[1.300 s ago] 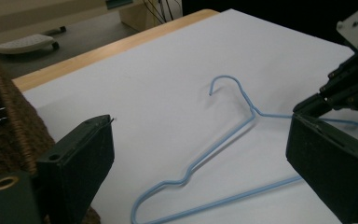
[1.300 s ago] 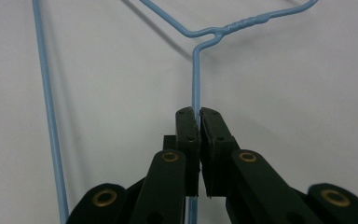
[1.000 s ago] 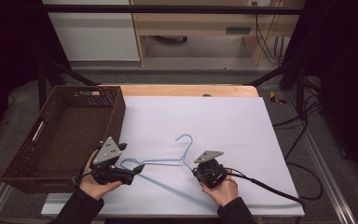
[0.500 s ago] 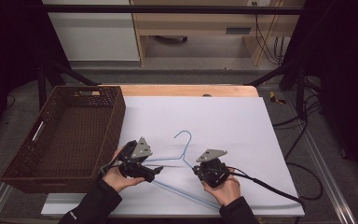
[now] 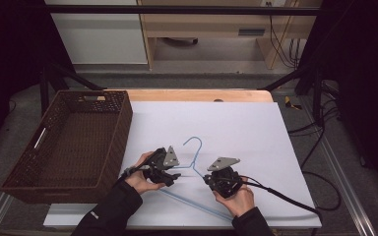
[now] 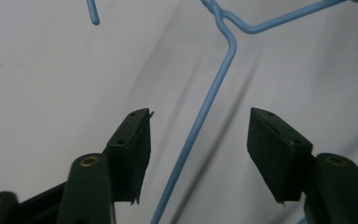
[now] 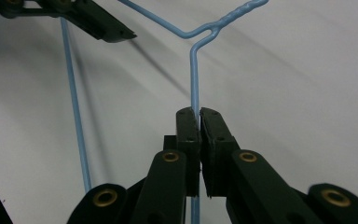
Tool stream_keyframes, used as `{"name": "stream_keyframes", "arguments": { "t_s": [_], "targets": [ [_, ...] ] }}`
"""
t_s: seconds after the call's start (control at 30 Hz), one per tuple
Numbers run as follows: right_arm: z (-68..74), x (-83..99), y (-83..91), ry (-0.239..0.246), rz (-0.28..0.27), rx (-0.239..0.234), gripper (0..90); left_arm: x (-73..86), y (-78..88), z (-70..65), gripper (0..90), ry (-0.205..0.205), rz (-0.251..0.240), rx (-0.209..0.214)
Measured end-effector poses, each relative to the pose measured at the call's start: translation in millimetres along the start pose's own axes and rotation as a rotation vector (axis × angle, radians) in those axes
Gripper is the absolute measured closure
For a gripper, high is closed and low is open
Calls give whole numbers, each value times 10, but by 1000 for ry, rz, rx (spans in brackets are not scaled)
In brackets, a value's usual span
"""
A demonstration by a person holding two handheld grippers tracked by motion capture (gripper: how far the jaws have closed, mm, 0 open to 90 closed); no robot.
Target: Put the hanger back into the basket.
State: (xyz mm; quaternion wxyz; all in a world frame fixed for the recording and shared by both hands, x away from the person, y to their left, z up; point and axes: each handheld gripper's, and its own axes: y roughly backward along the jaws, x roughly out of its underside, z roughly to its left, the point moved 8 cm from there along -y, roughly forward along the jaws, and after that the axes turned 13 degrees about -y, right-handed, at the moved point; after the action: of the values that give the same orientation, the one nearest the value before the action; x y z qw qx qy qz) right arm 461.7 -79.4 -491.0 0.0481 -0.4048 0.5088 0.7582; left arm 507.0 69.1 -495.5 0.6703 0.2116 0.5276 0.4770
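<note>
**Blue wire hanger pinched on one arm, second grip not yet made**

The hanger lies on the white sheet, just right of the brown wicker basket, its hook pointing away from the person. The right gripper is clamped on one sloping wire arm, on the side of the hanger away from the basket. The left gripper, on the side nearer the basket, has just been closing; its jaws straddle the other arm with a gap on both sides, and the wire is not pressed by either pad. A miss is judged possible: the thin wire could slip out past the pad tips before closure. If lifted on the single grip, the hanger would likely pivot or snag the basket rim.
</note>
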Motion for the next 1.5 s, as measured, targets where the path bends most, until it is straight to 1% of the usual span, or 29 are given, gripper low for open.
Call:
{"name": "stream_keyframes", "arguments": {
  "t_s": [0.03,0.07,0.1,0.17,0.2,0.27,0.3,0.33,0.37,0.47,0.5,0.53,0.57,0.6,0.63,0.67,0.77,0.87,0.9,1.0,1.13,1.2,1.23,1.27,1.3,1.4,1.43,1.47,1.5],
  "targets": [
    [0,0,0,0,0,0,876,0,0,0,429,0,0,0],
    [1,1,1,0,0,-1,876,6,-19,4,449,-9,13,1],
    [1,1,1,0,0,-1,876,10,-40,4,449,-13,18,5],
    [3,3,1,-2,3,-1,876,24,-79,13,495,-23,31,-2],
    [2,5,-1,-1,5,-2,876,45,-109,17,546,-30,49,-3],
    [1,4,-3,2,4,-3,876,53,-125,20,562,-35,51,-8],
    [2,8,0,-1,9,-2,877,64,-124,25,587,-44,66,-4],
    [2,9,-1,-1,9,-2,876,63,-129,26,611,-47,65,-7],
    [3,9,-3,-3,9,-2,876,49,-127,25,671,-50,57,-23],
    [4,9,-2,-2,10,-5,876,33,-121,18,732,-61,49,-32],
    [4,9,-2,-3,10,-5,876,35,-113,19,750,-77,58,-32],
    [5,8,-1,-3,9,-7,876,19,-114,9,765,-81,45,-42],
    [5,7,-1,-3,8,-8,876,15,-106,6,772,-85,47,-44],
    [4,7,-1,-3,9,-8,876,16,-97,9,776,-99,54,-45],
    [4,7,-1,-3,9,-8,876,16,-97,9,779,-99,54,-45],
    [3,7,-2,-3,9,-7,876,17,-87,7,779,-109,64,-45],
    [2,7,-1,-6,11,-8,875,8,-76,1,790,-135,66,-59],
    [2,2,4,-8,8,-11,874,4,-65,-5,796,-146,66,-59],
    [-6,-1,12,-6,8,-8,872,3,-55,-14,804,-153,71,-54],
    [-8,-6,21,-7,6,-9,871,-4,-25,-40,813,-174,78,-64],
    [-23,-24,58,-4,0,-4,863,-27,28,-84,831,-199,73,-68],
    [-30,-36,82,-3,-6,-5,859,-42,60,-113,842,-215,74,-64],
    [-38,-42,95,-1,-8,-3,856,-47,82,-127,848,-223,84,-60],
    [-44,-51,105,-5,-15,0,853,-57,91,-146,855,-228,77,-56],
    [-56,-64,129,-6,-21,4,846,-65,110,-164,864,-234,81,-52],
    [-69,-74,156,-8,-26,0,841,-93,158,-203,866,-222,67,-48],
    [-80,-86,182,-7,-33,-1,832,-108,190,-221,867,-206,57,-45],
    [-80,-86,182,-7,-33,-1,832,-108,190,-221,868,-206,57,-45],
    [-78,-101,211,-7,-42,-8,821,-117,203,-232,868,-196,48,-48]
  ]
}}
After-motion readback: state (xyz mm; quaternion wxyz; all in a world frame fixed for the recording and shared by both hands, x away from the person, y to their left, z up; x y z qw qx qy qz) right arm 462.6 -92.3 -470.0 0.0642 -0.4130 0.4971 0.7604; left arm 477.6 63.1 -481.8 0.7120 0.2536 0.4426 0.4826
